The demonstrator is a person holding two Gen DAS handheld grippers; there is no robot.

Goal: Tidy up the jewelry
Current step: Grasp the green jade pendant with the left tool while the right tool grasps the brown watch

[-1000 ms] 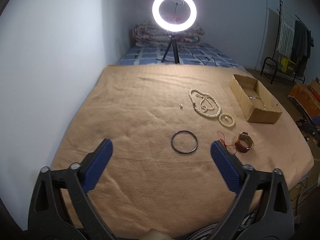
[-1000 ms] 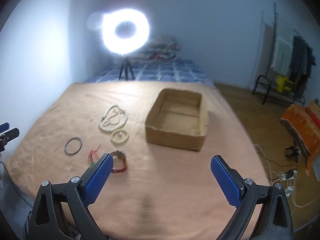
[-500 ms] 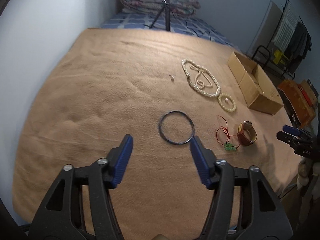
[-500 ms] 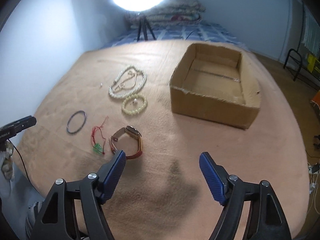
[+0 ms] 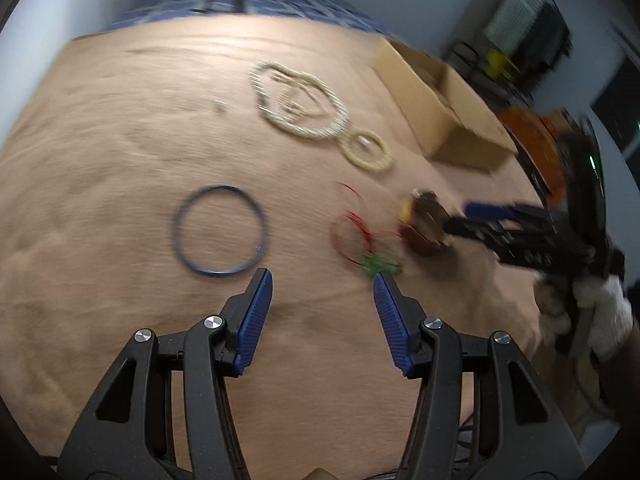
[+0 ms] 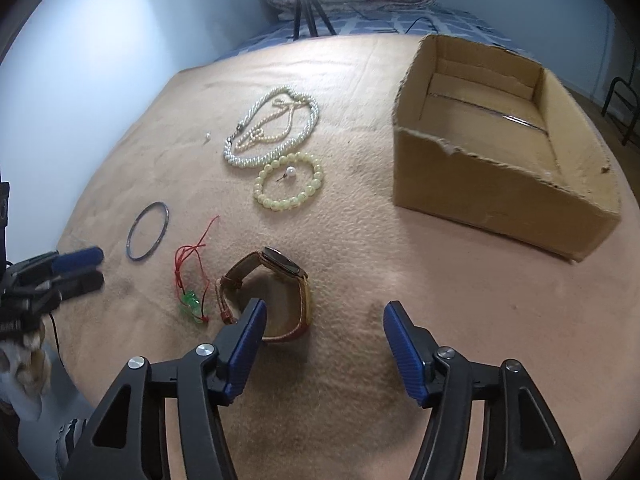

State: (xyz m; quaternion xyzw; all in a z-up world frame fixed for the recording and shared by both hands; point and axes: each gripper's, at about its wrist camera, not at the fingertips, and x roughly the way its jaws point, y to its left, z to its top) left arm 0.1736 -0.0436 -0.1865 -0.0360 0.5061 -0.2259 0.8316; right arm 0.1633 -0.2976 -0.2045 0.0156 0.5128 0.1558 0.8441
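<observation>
Both of my grippers have dropped toward the blanket and tipped downward since a second ago, and the jewelry now fills far more of each view. On my right gripper (image 6: 324,324) the jaws are closing but hold nothing; the watch (image 6: 276,280) stands on its strap just ahead of the left pad, not yet between them. My left gripper (image 5: 323,292) has jaws apart and empty too, with the dark bangle (image 5: 219,230) lying just beyond and to the left of them. That view is smeared by motion, so I would not swear how close the pads are to it.

Further out, every piece lies on the tan blanket (image 6: 360,360): the red cord with a green charm (image 6: 191,276) beside the watch, the pale bead bracelet (image 6: 289,186) with a small pearl stud inside its ring, the pearl necklace (image 6: 272,128), and a loose pearl bit (image 6: 207,137) near it. Off to the right, the cardboard box (image 6: 500,184) looks empty apart from a thin strip on its floor. By my reckoning nothing is sorted yet; all of it remains to be done.
</observation>
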